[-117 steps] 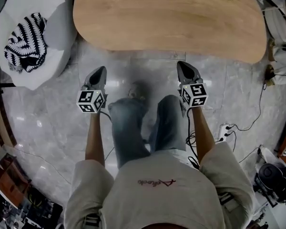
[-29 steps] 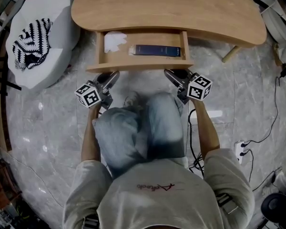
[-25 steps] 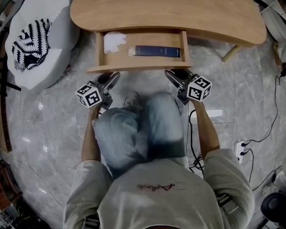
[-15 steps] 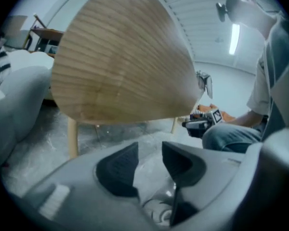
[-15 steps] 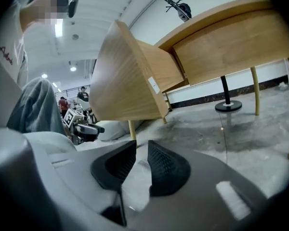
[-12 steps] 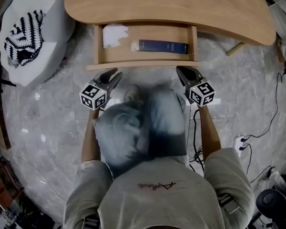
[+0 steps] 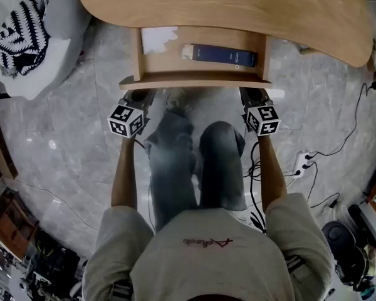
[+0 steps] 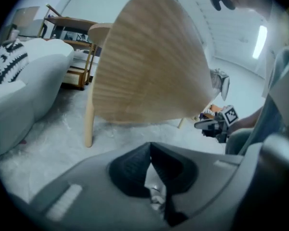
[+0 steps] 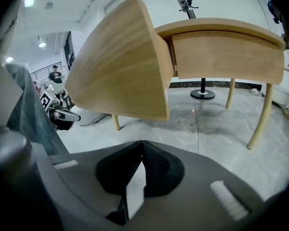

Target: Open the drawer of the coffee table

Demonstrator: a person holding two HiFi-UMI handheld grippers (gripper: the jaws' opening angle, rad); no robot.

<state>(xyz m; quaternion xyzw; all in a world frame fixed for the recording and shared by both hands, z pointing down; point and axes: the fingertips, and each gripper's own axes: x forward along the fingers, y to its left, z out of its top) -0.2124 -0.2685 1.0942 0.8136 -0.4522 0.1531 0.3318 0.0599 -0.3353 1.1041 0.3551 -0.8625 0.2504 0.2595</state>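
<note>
A grey marbled floor (image 7: 69, 137) fills most of the head view. Across the top lies the table (image 7: 238, 5), a long rounded slab of pale wood on thin wooden legs (image 9: 264, 110). At the upper left, beside the table's end, sits a white padded seat (image 7: 66, 24) with a black-and-white knit (image 7: 17, 33) lying on it. The person (image 7: 207, 256) stands at the table's near side, and their jeans (image 7: 220, 168) show below the drawer.

The drawer (image 7: 194, 80) stands open. It sticks out from under the table's near edge toward the person, and its inside shows from above. A dark blue book (image 7: 222, 55) lies flat in it, toward the right and near the back. A crumpled white paper (image 7: 158, 39) lies in the back left corner.

The left claw (image 7: 138, 97) is at the left end of the drawer front and the right claw (image 7: 254, 96) is at the right end. Both point toward the drawer, with their tips right at its front edge in the head view. From above I cannot tell whether they touch it. In the gripper views the drawer front looms above and ahead of each claw, not between the jaws. Both claws are clenched on nothing, with the jaws pressed together at the tips.

On the floor at the right, black cables (image 7: 326, 158) run to a white power strip (image 7: 302, 160).
</note>
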